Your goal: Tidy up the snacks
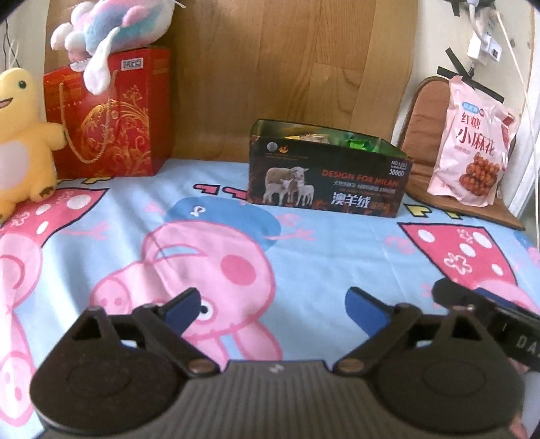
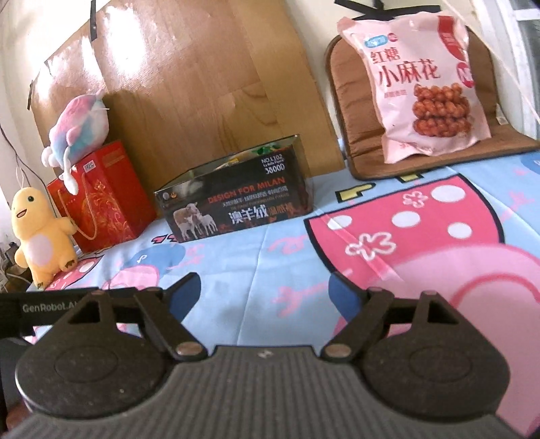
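Observation:
A dark open box point(image 1: 325, 189) printed with sheep stands at the back of the bed, with small snack packets point(image 1: 357, 141) showing inside; it also shows in the right wrist view point(image 2: 236, 202). A pink snack bag point(image 1: 472, 141) leans on a brown cushion at the far right, and it shows in the right wrist view point(image 2: 422, 84). My left gripper point(image 1: 273, 304) is open and empty, low over the cartoon bedsheet, well short of the box. My right gripper point(image 2: 263, 290) is open and empty over the sheet, short of the box and the bag.
A red gift bag point(image 1: 108, 114) stands at the back left with a pastel plush toy point(image 1: 114, 30) on top. A yellow plush point(image 1: 23, 141) sits at the far left. A brown cushion point(image 2: 351, 111) leans at the back right. A wooden board point(image 1: 287, 67) stands behind the box.

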Available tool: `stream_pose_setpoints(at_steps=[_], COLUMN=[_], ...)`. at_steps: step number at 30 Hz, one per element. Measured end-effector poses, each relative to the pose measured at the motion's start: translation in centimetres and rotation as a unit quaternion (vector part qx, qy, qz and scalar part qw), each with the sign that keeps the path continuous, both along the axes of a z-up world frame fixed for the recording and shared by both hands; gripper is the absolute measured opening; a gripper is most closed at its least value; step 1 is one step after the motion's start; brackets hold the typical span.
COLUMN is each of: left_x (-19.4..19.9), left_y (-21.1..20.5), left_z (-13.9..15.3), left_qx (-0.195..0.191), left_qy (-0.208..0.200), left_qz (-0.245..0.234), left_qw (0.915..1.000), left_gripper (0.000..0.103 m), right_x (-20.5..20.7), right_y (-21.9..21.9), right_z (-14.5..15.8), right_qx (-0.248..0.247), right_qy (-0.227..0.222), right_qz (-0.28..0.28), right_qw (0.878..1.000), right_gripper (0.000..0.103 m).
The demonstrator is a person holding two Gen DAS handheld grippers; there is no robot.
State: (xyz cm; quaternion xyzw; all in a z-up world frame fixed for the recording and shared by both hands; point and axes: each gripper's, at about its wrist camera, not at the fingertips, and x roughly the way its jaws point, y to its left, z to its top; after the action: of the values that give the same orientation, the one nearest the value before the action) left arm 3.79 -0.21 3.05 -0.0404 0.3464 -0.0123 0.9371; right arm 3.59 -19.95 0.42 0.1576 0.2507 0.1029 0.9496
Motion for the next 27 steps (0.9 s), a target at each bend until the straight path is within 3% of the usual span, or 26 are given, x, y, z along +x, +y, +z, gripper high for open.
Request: stream_pose_setpoints(at_steps=[14, 27], left_x=[0.4, 0.3], left_y=[0.2, 0.6], left_z=[-2.3, -2.1], left_qx=[0.037, 0.033], left_qy=[-0.005, -0.008], left_qz=[0.029, 0.038], left_qw=[0.9989, 0.9987], left_gripper=[0.099, 0.099], right_x=[-0.9, -0.8], right_y=[-0.6, -0.3], right_z=[-0.6, -0.6], right_qx=[0.027, 0.019], right_qy=[0.010, 0.008], right_qz=[-0.007, 0.005], right_qw=[1.000, 1.000], right_gripper=[0.085, 0.085])
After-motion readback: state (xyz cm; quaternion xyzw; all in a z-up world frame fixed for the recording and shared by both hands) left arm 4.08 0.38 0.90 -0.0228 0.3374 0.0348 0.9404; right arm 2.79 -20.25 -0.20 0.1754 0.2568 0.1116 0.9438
